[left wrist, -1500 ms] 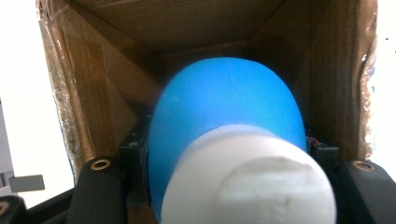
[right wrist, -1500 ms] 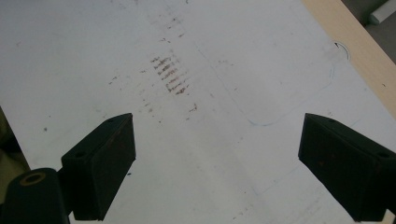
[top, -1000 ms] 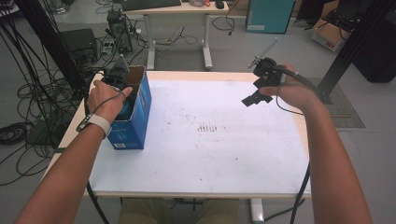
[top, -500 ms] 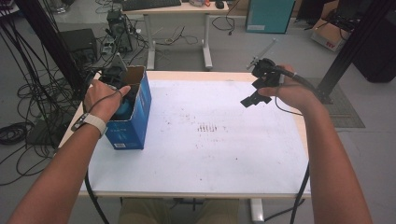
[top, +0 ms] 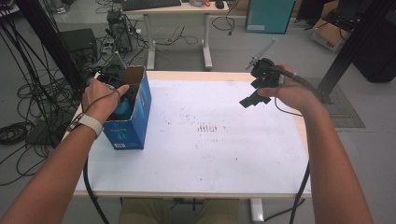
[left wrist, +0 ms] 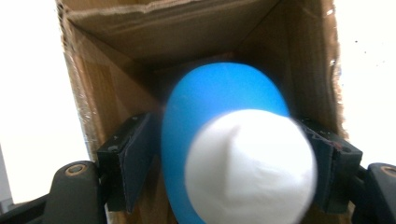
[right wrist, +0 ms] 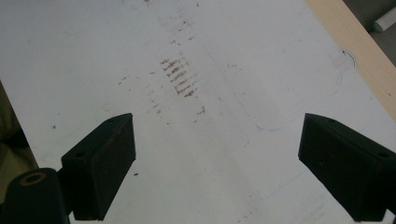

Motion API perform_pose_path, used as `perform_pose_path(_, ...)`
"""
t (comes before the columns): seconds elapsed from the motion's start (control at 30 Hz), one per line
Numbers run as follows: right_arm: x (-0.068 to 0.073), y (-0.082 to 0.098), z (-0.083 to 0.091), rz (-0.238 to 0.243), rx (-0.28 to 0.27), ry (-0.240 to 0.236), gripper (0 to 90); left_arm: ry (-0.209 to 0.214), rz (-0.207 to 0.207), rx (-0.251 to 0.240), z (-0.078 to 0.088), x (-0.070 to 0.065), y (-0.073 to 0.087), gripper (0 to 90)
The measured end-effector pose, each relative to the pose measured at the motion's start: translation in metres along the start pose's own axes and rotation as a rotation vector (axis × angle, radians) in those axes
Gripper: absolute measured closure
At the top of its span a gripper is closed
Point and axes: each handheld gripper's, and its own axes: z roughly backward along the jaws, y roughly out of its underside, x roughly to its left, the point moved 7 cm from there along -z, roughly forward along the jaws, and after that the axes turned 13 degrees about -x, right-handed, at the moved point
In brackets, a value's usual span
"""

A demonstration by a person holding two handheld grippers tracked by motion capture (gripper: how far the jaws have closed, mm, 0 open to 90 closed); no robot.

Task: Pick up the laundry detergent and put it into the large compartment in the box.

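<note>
An open blue cardboard box (top: 130,122) stands at the table's left side. My left gripper (top: 116,95) reaches down into its top, shut on a blue and white rounded object (left wrist: 233,154) that sits between both jaws inside the box's brown interior (left wrist: 140,42). In the high view the blue object (top: 122,108) peeks out under the hand. My right gripper (top: 257,91) is held above the far right part of the table, open, with nothing between its fingers (right wrist: 100,163), looking down on the white table sheet (right wrist: 210,56).
The white sheet (top: 210,140) bears faint brown smudges (top: 208,127) near its middle. The table's wooden edge (right wrist: 355,42) runs along the right. Cables, a black stand (top: 46,42) and another desk (top: 177,18) stand beyond the table.
My left hand and gripper have shifted slightly over the box with the blue object. The right gripper has stayed where it was.
</note>
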Motion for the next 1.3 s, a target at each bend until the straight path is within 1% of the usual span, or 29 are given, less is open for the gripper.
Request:
perform_pose_path(0.03, 0.0, 0.0, 0.0, 0.0, 0.001, 0.0, 11.1, 0.004, 0.001, -0.01, 0.003, 0.0, -0.002, 20.3)
perform_pose_path(0.1, 0.001, 0.0, 0.0, 0.001, 0.001, -0.003, 11.1, 0.005, -0.007, -0.02, 0.006, 0.0, -0.004, 18.3)
perform_pose_path(0.23, 0.002, 0.0, -0.001, 0.0, 0.0, -0.008, 11.1, 0.013, -0.015, -0.03, 0.013, -0.001, -0.008, 6.0)
perform_pose_path(0.3, 0.002, 0.0, 0.0, -0.001, 0.0, -0.008, 11.1, 0.015, -0.021, -0.042, 0.019, -0.001, -0.011, 5.9)
perform_pose_path(0.33, 0.002, -0.001, 0.001, 0.001, 0.0, -0.006, 11.1, 0.027, -0.018, -0.048, 0.022, -0.001, -0.012, 5.8)
perform_pose_path(0.37, 0.002, -0.001, 0.001, -0.001, 0.0, -0.005, 11.2, 0.039, -0.023, -0.049, 0.025, -0.003, -0.013, 5.7)
perform_pose_path(0.43, 0.003, -0.001, 0.002, -0.001, -0.001, -0.004, 11.1, 0.043, -0.041, -0.056, 0.032, -0.004, -0.017, 5.7)
perform_pose_path(0.53, 0.003, -0.002, 0.004, 0.002, 0.0, -0.001, 11.2, 0.074, -0.047, -0.077, 0.045, -0.005, -0.023, 5.3)
perform_pose_path(0.63, 0.003, -0.002, 0.006, -0.001, 0.0, 0.003, 11.1, 0.082, -0.07, -0.085, 0.056, -0.007, -0.027, 4.9)
perform_pose_path(0.7, 0.002, -0.002, 0.008, -0.002, -0.001, 0.008, 11.1, 0.096, -0.099, -0.089, 0.064, -0.01, -0.029, 4.9)
perform_pose_path(0.73, 0.003, -0.002, 0.009, -0.003, -0.002, 0.008, 11.1, 0.109, -0.108, -0.104, 0.07, -0.013, -0.032, 4.9)
perform_pose_path(0.8, 0.003, -0.001, 0.01, -0.003, -0.001, 0.009, 11.1, 0.118, -0.133, -0.113, 0.078, -0.017, -0.035, 4.7)
perform_pose_path(0.9, 0.002, -0.001, 0.012, -0.009, -0.002, 0.013, 11.1, 0.142, -0.184, -0.125, 0.092, -0.026, -0.04, 4.7)
perform_pose_path(1.1, 0.002, 0.001, 0.016, -0.014, -0.005, 0.018, 11.2, 0.215, -0.304, -0.121, 0.117, -0.049, -0.045, 4.7)
perform_pose_path(1.3, 0.001, 0.003, 0.017, -0.019, -0.003, 0.022, 11.1, 0.275, -0.435, -0.111, 0.132, -0.079, -0.043, 5.0)
